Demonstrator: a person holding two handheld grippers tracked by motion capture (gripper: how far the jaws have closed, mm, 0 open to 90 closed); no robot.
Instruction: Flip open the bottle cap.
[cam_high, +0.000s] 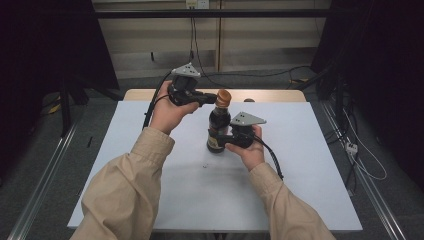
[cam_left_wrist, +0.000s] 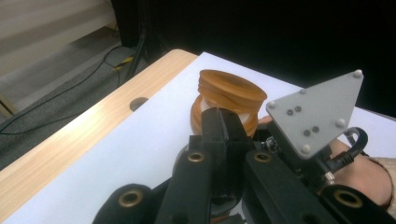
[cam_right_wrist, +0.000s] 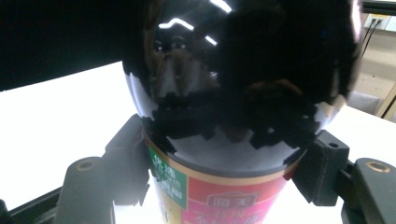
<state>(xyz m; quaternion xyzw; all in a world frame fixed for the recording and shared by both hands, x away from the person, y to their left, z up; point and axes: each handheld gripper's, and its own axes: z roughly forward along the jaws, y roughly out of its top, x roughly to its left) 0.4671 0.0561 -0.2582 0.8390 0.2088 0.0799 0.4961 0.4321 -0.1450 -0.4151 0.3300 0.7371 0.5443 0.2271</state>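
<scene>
Right gripper (cam_high: 231, 136) is clamping the dark sauce bottle (cam_high: 218, 126) at its lower body, long axis upright between the jaws. Left gripper (cam_high: 209, 98) is closing on the brown cap (cam_left_wrist: 232, 91) side-on, so it's likely twisting off about that axis. Jaws look narrow around the cap's base, though actual contact is hidden.

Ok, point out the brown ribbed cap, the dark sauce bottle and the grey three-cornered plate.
brown ribbed cap (cam_left_wrist: 232, 87), left gripper view, its top disc.
dark sauce bottle (cam_high: 218, 121), high view, its dark shoulder.
grey three-cornered plate (cam_high: 247, 118), high view, its flat middle.
</scene>
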